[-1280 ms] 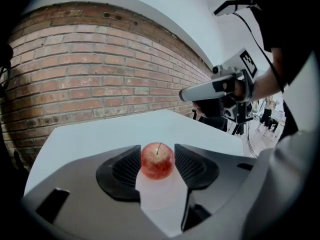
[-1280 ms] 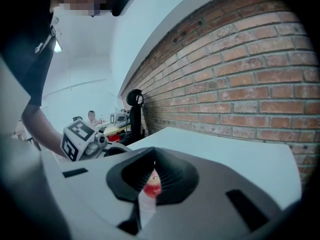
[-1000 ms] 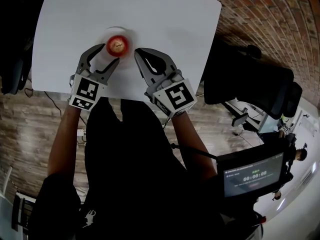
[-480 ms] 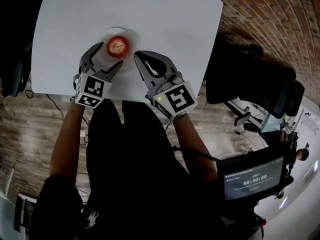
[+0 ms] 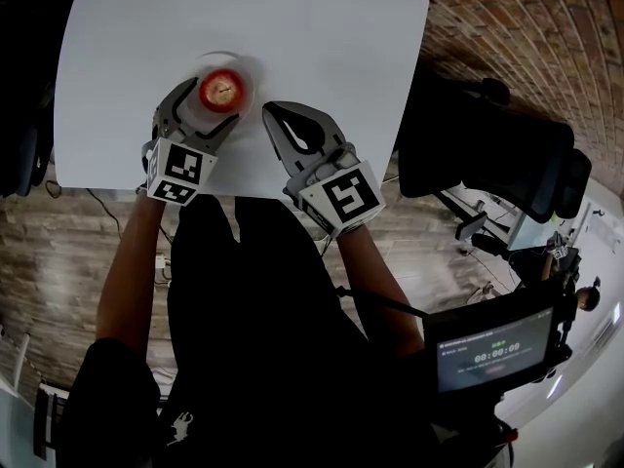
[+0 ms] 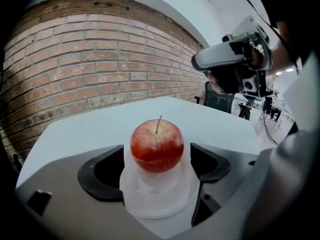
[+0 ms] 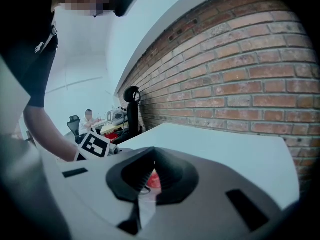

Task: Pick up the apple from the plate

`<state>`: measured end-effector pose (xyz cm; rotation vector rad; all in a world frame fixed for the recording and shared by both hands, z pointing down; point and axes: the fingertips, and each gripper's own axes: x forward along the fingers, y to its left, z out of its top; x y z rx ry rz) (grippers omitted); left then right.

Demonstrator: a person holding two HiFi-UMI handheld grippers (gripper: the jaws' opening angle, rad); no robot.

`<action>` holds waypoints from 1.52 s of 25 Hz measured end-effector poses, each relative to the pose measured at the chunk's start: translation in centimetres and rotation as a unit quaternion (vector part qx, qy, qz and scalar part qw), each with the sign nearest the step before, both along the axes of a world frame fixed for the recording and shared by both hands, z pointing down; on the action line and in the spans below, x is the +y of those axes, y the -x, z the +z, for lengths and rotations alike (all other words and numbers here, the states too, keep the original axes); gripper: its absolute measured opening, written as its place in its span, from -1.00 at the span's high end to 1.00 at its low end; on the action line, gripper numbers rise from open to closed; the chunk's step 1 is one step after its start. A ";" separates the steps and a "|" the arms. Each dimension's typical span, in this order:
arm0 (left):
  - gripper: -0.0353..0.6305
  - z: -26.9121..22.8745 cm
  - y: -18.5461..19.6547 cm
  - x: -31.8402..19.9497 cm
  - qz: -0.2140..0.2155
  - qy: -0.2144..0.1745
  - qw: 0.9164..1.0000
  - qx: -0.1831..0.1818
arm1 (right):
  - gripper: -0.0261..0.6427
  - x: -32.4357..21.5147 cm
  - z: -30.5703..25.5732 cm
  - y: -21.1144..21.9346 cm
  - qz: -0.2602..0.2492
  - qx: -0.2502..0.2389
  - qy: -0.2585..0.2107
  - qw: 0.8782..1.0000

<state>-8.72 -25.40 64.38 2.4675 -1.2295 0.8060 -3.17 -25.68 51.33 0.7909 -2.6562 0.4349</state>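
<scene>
– What is the left gripper doing?
– Its jaws are spreading apart, one on each side of the plate. The apple stands between them with a gap on both sides, and neither pad presses on it.
– And where exactly is the apple?
– Upright in the middle of the plate, stem up, red with a yellowish streak low on its side.
– The right gripper?
– Its jaws are drawn together with nothing in them, and only a thin slit shows between the pads. It sits just to the right of the plate, tips pointing toward it. In the right gripper view a sliver of the apple's red shows through that slit.
– What lies around the plate?
– The white table is under it, and the plate sits near the edge closest to the person. Beyond the plate, past the table's far edge, stands a brick wall. Off to the plate's right, beside the table, is a black office chair
</scene>
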 end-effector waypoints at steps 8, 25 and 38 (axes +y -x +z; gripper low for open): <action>-0.32 0.7 -0.1 -0.9 0.006 -0.002 1.000 -0.008 | 0.91 -0.1 0.0 0.2 -0.006 0.004 -0.005 1.000; -0.32 1.1 -0.5 -1.8 0.020 -0.007 1.000 -0.014 | 0.91 -0.7 -0.1 -0.3 0.015 0.004 -0.005 1.000; -0.31 0.3 -1.1 -2.5 0.025 -0.016 1.000 -0.008 | 0.91 -1.0 -0.2 -0.8 0.023 0.004 -0.020 1.000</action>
